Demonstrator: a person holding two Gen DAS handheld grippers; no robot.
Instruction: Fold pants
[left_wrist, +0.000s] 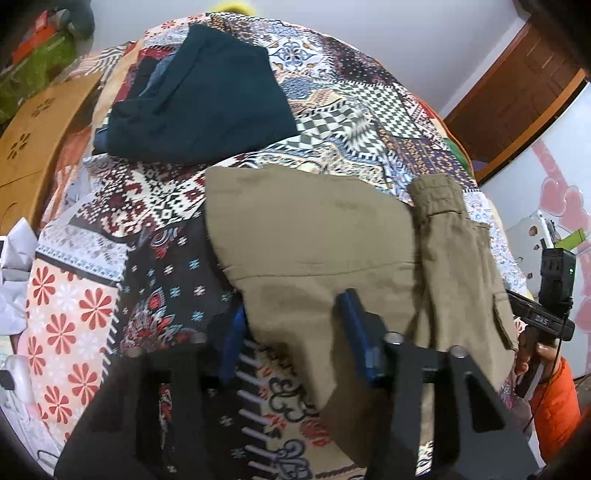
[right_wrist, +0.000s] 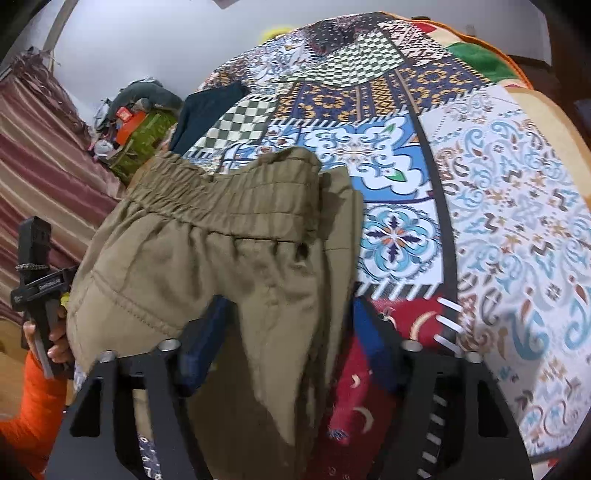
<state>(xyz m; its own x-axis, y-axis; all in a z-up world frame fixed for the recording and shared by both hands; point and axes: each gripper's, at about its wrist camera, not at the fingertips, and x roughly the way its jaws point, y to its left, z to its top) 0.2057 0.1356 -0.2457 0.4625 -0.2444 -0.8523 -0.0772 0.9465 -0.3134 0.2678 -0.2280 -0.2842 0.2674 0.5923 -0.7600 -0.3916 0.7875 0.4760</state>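
- The olive-khaki pants (left_wrist: 314, 243) lie on a patchwork-print bedspread (left_wrist: 155, 206), partly lifted off it at the near side where both grippers meet the cloth.
- In the left wrist view the pants run across the frame: a broad, smooth panel on the left and the gathered elastic waistband (left_wrist: 437, 195) standing up at the right, with a flapped cargo pocket (left_wrist: 504, 317) below it near the right edge.
- In the right wrist view the waistband (right_wrist: 221, 195) stretches left to right across the upper part of the garment, and the fabric hangs down from it toward the camera.
- The left gripper (left_wrist: 293, 325) has its blue fingers (left_wrist: 356, 325) set apart, one on each side of the lower edge of the khaki panel; the cloth passes between them, and I cannot tell whether they pinch it.
- The right gripper (right_wrist: 288, 332) also shows its blue fingers (right_wrist: 205, 343) spread, with a hanging fold of the pants between them; the cloth covers the gap, so whether it is gripped is unclear.
- The right gripper also appears at the right edge of the left wrist view, held by an orange-sleeved hand (left_wrist: 543, 354).
- Folded dark teal clothes (left_wrist: 207, 96) sit farther back on the bedspread, well apart from the pants.
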